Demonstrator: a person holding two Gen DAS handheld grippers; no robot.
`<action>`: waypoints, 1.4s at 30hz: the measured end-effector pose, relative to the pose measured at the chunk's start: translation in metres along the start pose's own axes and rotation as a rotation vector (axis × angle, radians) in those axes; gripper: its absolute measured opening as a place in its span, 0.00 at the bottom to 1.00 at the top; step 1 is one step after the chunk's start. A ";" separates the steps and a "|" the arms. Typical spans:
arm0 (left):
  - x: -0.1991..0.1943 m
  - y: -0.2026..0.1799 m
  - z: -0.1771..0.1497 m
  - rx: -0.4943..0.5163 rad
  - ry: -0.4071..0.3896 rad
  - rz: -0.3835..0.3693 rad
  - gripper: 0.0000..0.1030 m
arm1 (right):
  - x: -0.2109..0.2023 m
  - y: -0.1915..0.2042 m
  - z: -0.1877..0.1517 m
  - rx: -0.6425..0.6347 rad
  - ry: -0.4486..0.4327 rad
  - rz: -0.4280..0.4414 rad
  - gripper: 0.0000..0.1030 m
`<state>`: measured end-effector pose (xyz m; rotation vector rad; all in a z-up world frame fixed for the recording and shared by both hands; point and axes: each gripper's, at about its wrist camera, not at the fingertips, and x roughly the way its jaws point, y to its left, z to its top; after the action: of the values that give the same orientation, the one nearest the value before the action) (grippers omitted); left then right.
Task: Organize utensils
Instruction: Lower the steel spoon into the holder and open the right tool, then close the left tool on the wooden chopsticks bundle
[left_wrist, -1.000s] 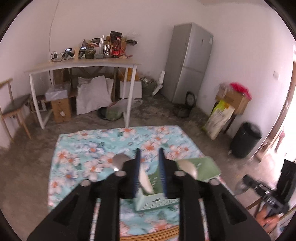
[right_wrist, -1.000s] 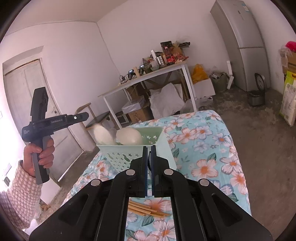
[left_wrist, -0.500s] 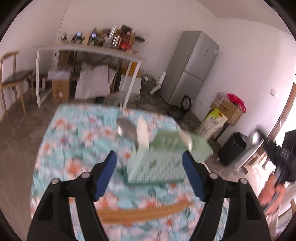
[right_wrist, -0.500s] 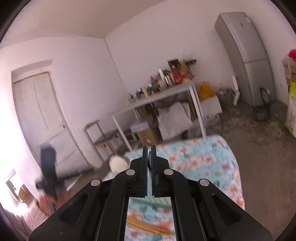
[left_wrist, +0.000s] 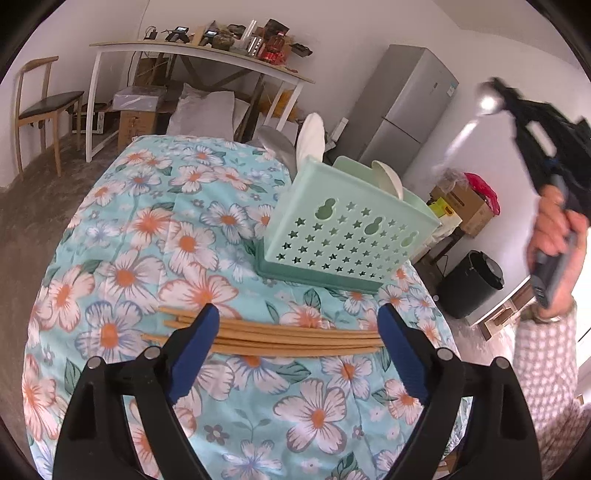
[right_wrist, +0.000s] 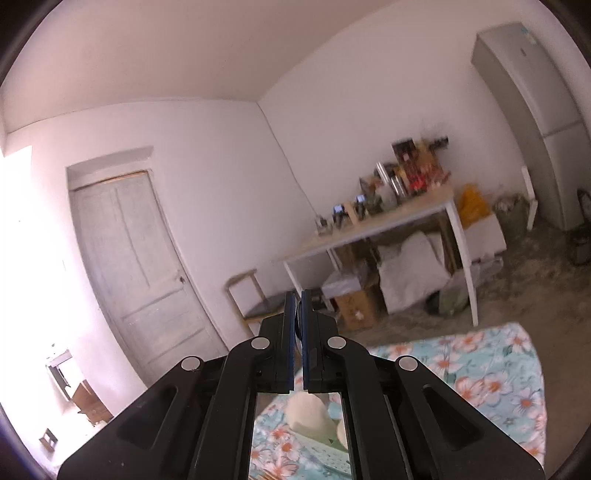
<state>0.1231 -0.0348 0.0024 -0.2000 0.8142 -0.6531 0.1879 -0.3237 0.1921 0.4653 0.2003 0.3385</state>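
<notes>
Daylight fills both views, soft and even, with faint shadows. The right wrist view blows out to white at its left edge and is slightly blurred. In the left wrist view the upper right smears with motion. Fisheye bending curves the edges; corners go black.

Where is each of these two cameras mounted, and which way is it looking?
Left wrist view: sits on the left gripper, looking down at chopsticks and a green basket on the flowered cloth; its open fingers show, plus the person's right hand raising the right gripper, which holds a metal spoon.
Right wrist view: sits on the right gripper, facing roughly level toward a door; its shut fingers show.
Shared: white table, fridge, cloth, basket.
</notes>
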 end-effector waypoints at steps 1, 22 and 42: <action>0.000 0.000 0.000 0.005 0.002 0.000 0.83 | 0.008 -0.006 -0.006 0.001 0.017 -0.019 0.01; -0.010 0.002 -0.019 0.031 -0.022 0.069 0.95 | -0.064 -0.006 -0.060 -0.067 0.086 -0.189 0.41; 0.031 0.064 -0.036 -0.494 0.081 -0.070 0.86 | -0.068 -0.029 -0.209 0.241 0.429 -0.193 0.44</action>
<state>0.1425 -0.0001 -0.0666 -0.6556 1.0425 -0.5181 0.0774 -0.2887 0.0029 0.6021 0.7044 0.2213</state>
